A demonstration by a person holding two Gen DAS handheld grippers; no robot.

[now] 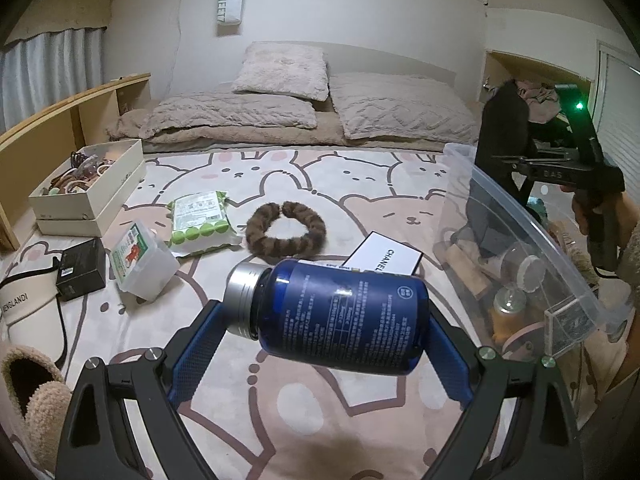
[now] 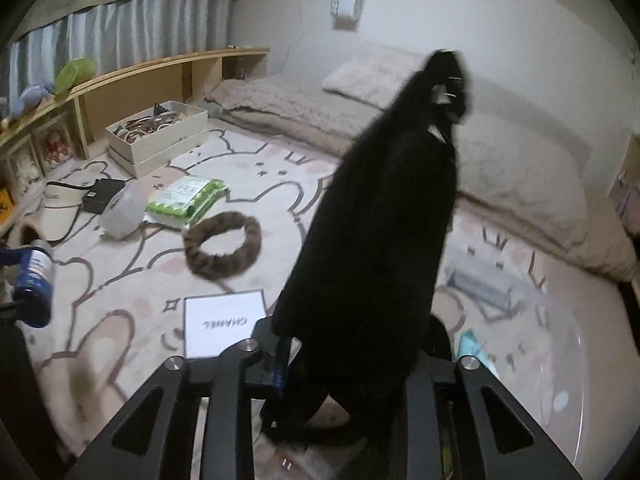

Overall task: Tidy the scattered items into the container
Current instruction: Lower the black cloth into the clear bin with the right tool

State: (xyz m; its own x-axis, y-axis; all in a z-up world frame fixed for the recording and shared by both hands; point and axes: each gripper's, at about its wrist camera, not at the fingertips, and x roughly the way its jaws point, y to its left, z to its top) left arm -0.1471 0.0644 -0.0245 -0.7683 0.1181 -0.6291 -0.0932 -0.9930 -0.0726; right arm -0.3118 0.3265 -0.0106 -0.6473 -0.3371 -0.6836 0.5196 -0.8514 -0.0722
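Mid-tidy: two items are being carried to the clear plastic bin (image 1: pixel 532 216) at the right of the bunny-print mat (image 1: pixel 280 412). The left gripper (image 1: pixel 320 344) is clamped on a blue supplement bottle (image 1: pixel 340 312), silver cap, held sideways above the mat, just short of the bin. A black furry item (image 2: pixel 380 220) sits betw. the right gripper (image 2: pixel 352 364) jaws over the bin; whether pads are pressing can't be told. Next, probably: black item let go into the bin, then the bottle swung over the rim & released. Readable: "CHANEL" on a white box (image 2: pixel 224 320), "SWEET" on a hanging bag (image 1: pixel 231 0), "ENGLANDI" on a visor (image 1: pixel 24 308); bottle label too small.
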